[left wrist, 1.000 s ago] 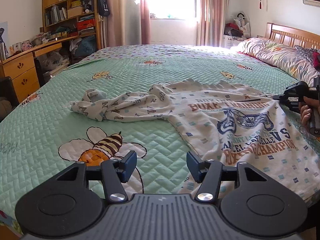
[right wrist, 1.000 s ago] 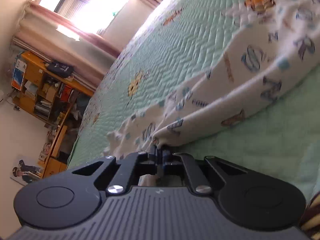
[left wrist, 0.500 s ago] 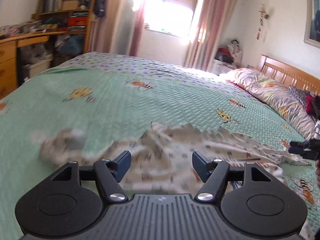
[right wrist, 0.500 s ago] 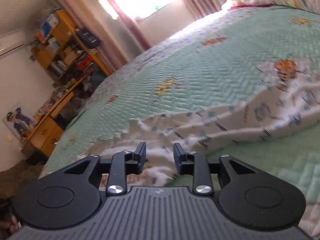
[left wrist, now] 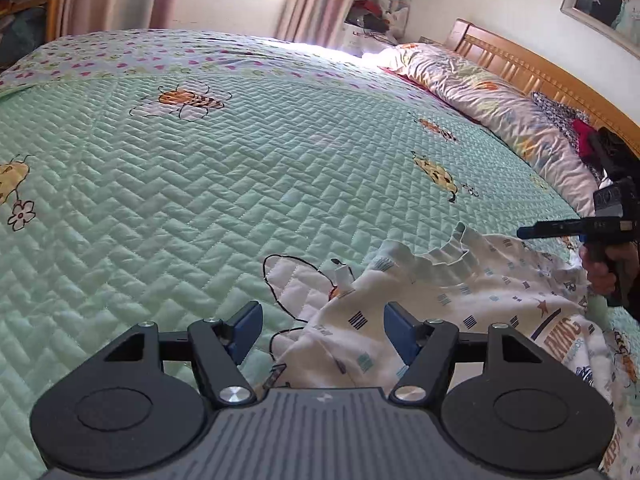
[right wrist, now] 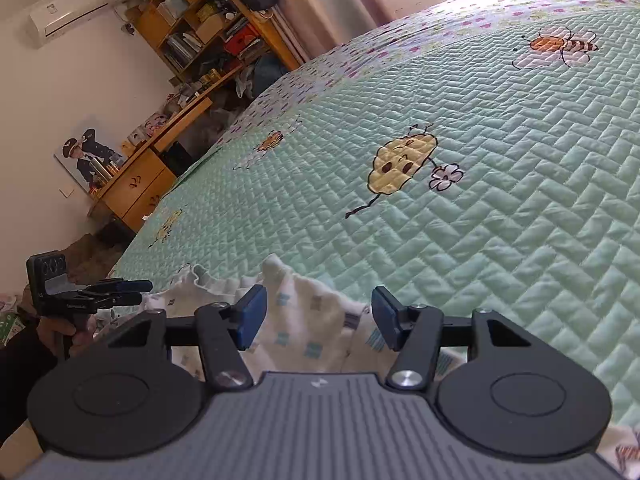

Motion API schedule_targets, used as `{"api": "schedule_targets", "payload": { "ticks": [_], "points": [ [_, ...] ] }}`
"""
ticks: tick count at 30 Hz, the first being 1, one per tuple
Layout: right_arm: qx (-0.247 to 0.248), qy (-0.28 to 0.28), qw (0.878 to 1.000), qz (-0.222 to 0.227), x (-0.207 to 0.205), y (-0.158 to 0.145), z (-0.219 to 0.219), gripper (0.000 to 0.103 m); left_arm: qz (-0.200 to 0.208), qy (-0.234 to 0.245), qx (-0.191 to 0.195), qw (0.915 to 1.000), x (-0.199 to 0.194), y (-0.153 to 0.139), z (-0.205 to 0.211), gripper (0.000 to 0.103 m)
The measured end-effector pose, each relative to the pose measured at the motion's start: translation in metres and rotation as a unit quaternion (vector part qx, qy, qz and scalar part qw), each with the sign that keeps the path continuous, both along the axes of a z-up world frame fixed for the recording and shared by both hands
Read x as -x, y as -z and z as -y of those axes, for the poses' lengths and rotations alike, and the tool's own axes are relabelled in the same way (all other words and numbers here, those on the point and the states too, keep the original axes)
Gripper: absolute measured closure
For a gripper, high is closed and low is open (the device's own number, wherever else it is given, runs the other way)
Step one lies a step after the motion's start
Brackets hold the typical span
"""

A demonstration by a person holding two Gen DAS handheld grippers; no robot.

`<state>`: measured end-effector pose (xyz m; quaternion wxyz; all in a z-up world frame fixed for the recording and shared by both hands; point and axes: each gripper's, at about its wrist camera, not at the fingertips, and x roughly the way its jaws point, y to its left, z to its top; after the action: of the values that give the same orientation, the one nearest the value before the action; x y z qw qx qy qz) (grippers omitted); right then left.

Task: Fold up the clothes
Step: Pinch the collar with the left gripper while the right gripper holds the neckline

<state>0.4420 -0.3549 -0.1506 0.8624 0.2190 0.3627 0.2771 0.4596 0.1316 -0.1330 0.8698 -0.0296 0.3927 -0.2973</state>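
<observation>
Right claw (right wrist: 316,318) has let go of the printed shirt (left wrist: 460,304); both claws now open (left claw (left wrist: 323,332) too), poised near the collar for regrasp.

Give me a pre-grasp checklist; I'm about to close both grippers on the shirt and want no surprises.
1. Left gripper open: ok.
2. Right gripper open: ok.
3. Printed shirt fabric between the left fingers: ok, though only toward the right finger.
4. Fabric between the right fingers: ok, the shirt fills the gap.
5. Shirt spread flat for folding: not ok, the ribbed collar area is bunched.
6. Green quilt clear of the left fingers: cannot tell.
</observation>
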Motion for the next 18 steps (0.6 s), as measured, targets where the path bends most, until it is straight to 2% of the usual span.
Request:
{"api": "schedule_targets", "payload": {
  "ticks": [3, 5, 7, 8, 11, 13, 14, 15, 16, 18],
  "points": [
    [0.0, -0.035, 0.999, -0.009, -0.013, 0.009, 0.001, 0.043, -0.015, 0.026, 0.006, 0.9995, -0.009, 0.014, -0.001, 0.031],
    [-0.003, -0.063, 0.998, -0.013, -0.019, 0.014, -0.003, 0.043, -0.019, 0.04, 0.026, 0.9987, -0.009, 0.019, 0.0, 0.027],
    [-0.003, -0.09, 0.996, -0.01, -0.019, 0.015, -0.011, 0.043, -0.027, 0.059, 0.051, 0.9966, -0.007, 0.02, 0.0, 0.027],
    [-0.001, -0.103, 0.995, -0.009, -0.019, 0.015, -0.016, 0.043, -0.03, 0.071, 0.057, 0.9954, -0.006, 0.021, 0.002, 0.031],
    [0.025, -0.137, 0.99, 0.0, -0.018, 0.012, -0.031, 0.054, -0.036, 0.106, 0.052, 0.9924, -0.002, 0.024, 0.011, 0.038],
    [0.046, -0.148, 0.988, 0.001, -0.021, 0.008, -0.038, 0.069, -0.041, 0.108, 0.054, 0.9918, -0.002, 0.026, 0.012, 0.045],
    [0.054, -0.151, 0.987, 0.0, -0.024, 0.007, -0.041, 0.075, -0.044, 0.106, 0.057, 0.9918, -0.004, 0.027, 0.012, 0.057],
    [0.062, -0.154, 0.986, -0.002, -0.027, 0.006, -0.044, 0.086, -0.048, 0.104, 0.06, 0.9916, -0.006, 0.029, 0.013, 0.072],
    [0.066, -0.156, 0.986, -0.005, -0.03, 0.006, -0.048, 0.092, -0.051, 0.104, 0.058, 0.9915, -0.007, 0.031, 0.015, 0.077],
    [0.074, -0.155, 0.985, -0.005, -0.035, 0.006, -0.056, 0.092, -0.048, 0.107, 0.051, 0.9918, -0.008, 0.033, 0.02, 0.081]
  ]
}}
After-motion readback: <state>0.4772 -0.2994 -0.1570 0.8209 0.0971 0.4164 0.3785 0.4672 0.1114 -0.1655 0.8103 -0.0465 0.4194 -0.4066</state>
